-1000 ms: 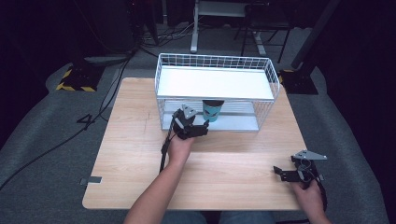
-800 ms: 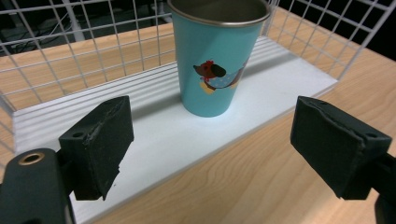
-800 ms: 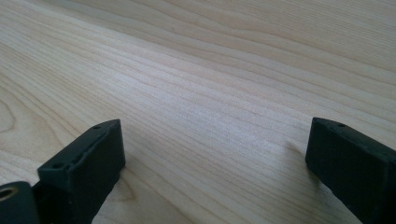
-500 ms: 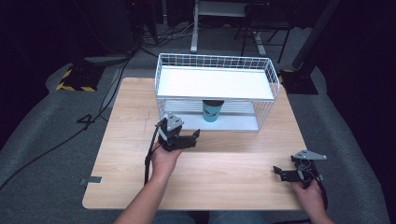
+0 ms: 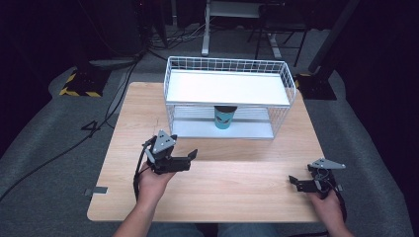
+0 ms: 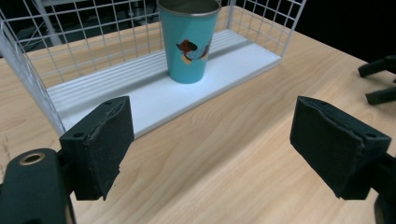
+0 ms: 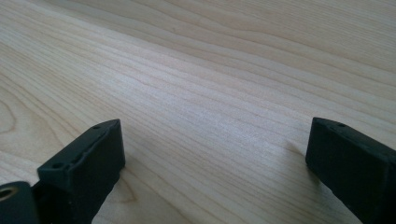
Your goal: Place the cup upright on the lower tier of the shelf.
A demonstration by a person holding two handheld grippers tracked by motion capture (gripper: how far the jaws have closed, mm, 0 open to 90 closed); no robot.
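in the high view a teal cup (image 5: 223, 118) stands upright on the lower shelf of a white wire rack (image 5: 228, 90) at the far side of the wooden table (image 5: 247, 182); the left gripper (image 5: 190, 157) is held near the rack's front left corner with jaws spread and empty, clear of the cup, and the right gripper (image 5: 294, 181) lies low at the near right edge, well apart from cup and rack. in the left gripper view the jaws stand wide apart around bare wood, the cup (image 6: 188, 41) ahead between them on the shelf, untouched. in the right gripper view the jaws gape wide over bare table (image 7: 205, 102), gripping nothing.
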